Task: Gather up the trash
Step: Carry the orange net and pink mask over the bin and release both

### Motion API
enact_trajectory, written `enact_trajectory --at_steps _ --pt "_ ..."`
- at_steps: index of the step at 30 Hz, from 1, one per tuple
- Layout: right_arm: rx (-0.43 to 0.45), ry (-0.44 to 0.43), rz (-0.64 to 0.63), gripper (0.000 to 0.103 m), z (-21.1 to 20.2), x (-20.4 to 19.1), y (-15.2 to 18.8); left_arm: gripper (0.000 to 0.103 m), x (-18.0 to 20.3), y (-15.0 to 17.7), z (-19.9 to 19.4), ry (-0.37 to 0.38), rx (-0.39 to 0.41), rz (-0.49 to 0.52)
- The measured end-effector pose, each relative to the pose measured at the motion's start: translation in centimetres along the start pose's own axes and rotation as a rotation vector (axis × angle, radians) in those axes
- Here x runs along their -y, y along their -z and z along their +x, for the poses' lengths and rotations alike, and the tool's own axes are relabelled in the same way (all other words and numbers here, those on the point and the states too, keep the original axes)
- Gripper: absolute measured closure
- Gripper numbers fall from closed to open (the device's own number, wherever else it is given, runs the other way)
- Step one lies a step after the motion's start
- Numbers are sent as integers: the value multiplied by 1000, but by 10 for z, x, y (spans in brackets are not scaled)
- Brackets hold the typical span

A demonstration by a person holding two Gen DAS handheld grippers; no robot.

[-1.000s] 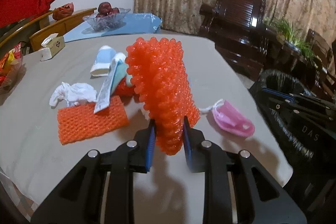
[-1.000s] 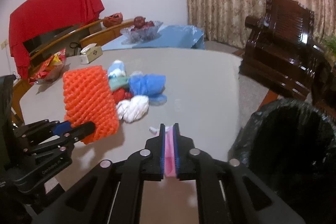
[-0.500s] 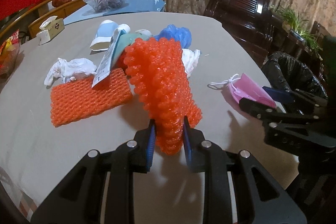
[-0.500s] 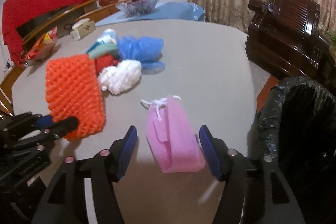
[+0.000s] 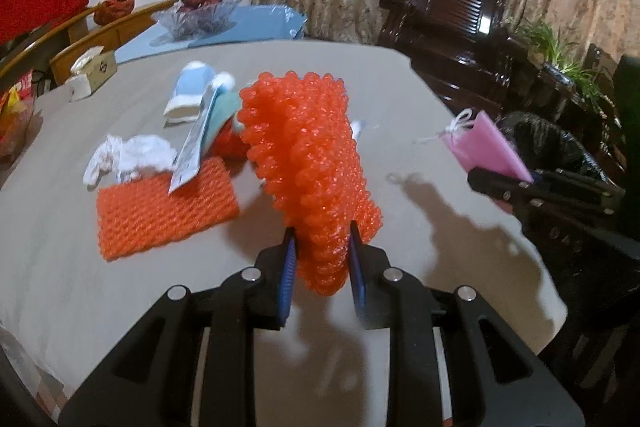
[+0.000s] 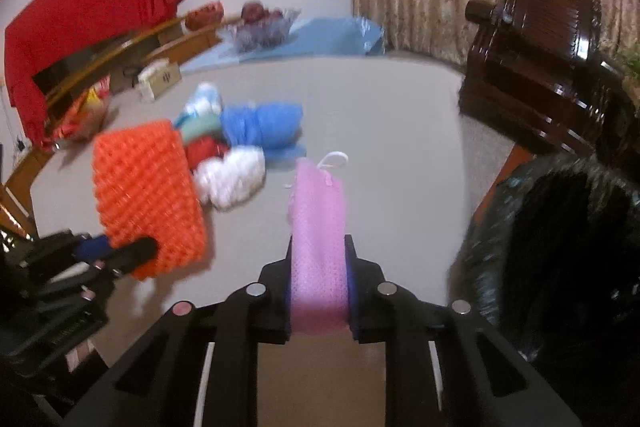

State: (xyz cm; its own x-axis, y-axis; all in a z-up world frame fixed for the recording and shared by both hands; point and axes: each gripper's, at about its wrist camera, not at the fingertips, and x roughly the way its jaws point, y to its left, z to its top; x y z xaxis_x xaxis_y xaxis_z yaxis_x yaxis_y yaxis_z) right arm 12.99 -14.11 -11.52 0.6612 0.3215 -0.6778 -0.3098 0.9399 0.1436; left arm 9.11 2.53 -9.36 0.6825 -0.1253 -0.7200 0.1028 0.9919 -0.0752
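Note:
My left gripper [image 5: 322, 255] is shut on a bumpy orange foam net [image 5: 308, 155], held upright above the grey table [image 5: 60, 267]. From the right wrist view, that net [image 6: 144, 187] and the left gripper [image 6: 120, 253] hang at the left. My right gripper [image 6: 319, 259] has a pink face mask [image 6: 318, 211] between its jaws, which are closing and press on both its sides. In the left wrist view the mask [image 5: 486, 143] sticks up from the right gripper [image 5: 516, 183], off the table. A black-lined trash bin [image 6: 560, 227] stands open just right of the table's edge.
On the table lie a flat orange net [image 5: 160, 207], crumpled white tissue [image 5: 128, 155], a blue bag [image 6: 260, 123], a white wad [image 6: 232, 179] and wrappers. A tissue box [image 5: 94, 73] and fruit bowl [image 5: 196, 13] sit farther back. A dark wooden chair [image 5: 456, 19] stands beyond the bin.
The right gripper's jaws opened around the pink mask lying on the table, then shut on it, and the mask is now lifted. The left gripper stays put with its net.

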Motion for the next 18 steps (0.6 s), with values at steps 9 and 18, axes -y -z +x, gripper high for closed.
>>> enact_trajectory --at_steps 9,18 --pt "145 86 50 83 -75 33 -12 80 57 -27 -18 106 82 73" --pt "198 239 135 83 -129 94 8 80 131 -40 -18 239 113 162"
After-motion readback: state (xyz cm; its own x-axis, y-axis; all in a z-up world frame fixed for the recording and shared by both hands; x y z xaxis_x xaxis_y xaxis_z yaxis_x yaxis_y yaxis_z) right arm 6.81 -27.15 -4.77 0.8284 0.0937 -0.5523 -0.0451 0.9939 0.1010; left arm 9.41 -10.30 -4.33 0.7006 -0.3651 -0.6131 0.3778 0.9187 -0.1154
